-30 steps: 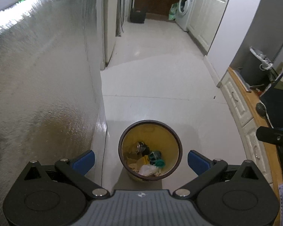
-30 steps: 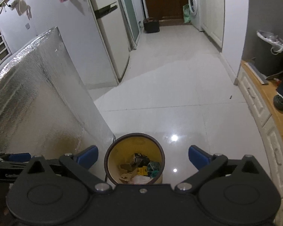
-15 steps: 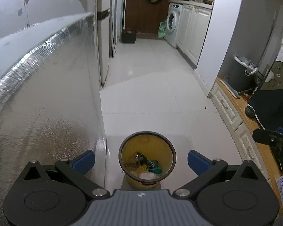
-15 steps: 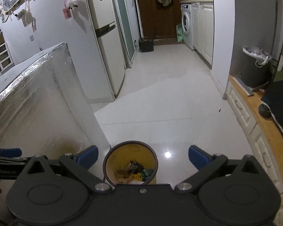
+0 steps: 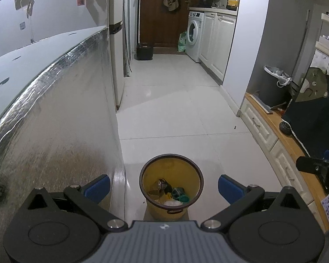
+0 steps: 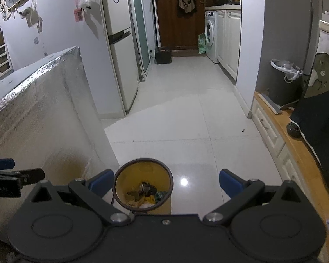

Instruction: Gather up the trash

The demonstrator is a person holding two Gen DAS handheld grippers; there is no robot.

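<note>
Trash bin (image 5: 171,185) smaller, farther below than before; hand-held grippers raised, empty.

The setting is a home, in a tiled passage leading to a kitchen and laundry corner. A tall refrigerator (image 6: 118,50) stands along the left wall; beyond it is a wooden door (image 6: 177,17), with a front-loading washing machine (image 6: 210,37) and white cabinets (image 6: 228,41) opposite.

left tongs (image 5: 163,188): black, grey ribbed cover | blue pads (image 5: 97,187) | silver screws
</note>
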